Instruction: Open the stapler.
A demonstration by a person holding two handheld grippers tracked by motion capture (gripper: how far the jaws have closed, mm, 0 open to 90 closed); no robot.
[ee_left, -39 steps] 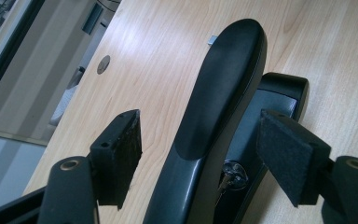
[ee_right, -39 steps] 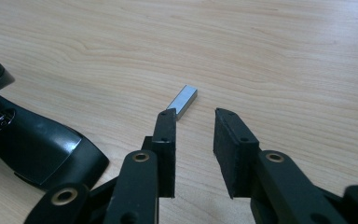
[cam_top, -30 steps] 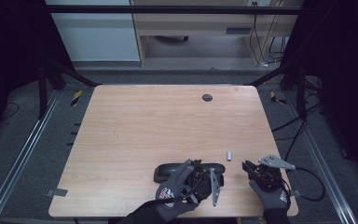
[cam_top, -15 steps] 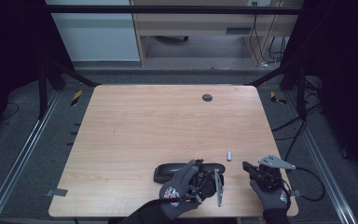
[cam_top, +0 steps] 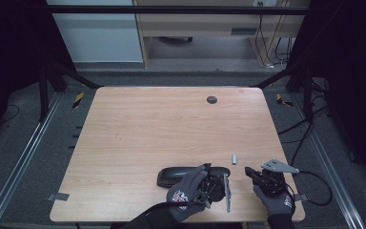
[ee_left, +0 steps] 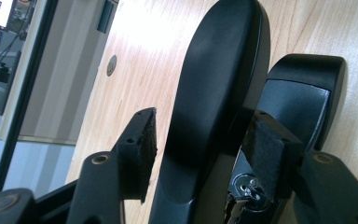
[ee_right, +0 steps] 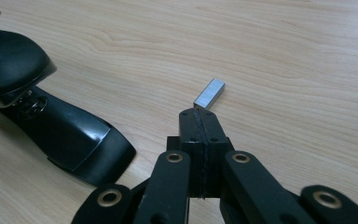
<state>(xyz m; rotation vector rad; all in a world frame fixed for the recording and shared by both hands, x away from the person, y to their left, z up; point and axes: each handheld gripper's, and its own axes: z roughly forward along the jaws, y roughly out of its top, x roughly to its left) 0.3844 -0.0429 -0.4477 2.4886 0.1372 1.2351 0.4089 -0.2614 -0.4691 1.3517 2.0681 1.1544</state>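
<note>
The desk (cam_top: 138, 143) has a light wood-grain top, smooth with a soft sheen, and a small dark round cap (cam_top: 212, 99) sits near its far edge. The stapler (ee_left: 223, 84) near the front edge looks like black plastic, smooth and semi-glossy on its upper arm, with bright metal at its hinge, and the small block of staples (ee_right: 209, 93) beside it is shiny silver metal. The fingers (ee_left: 142, 144) of the left gripper carry rough, matt black pads, and the person's gloves (cam_top: 188, 193) look like grey knitted cloth.
</note>
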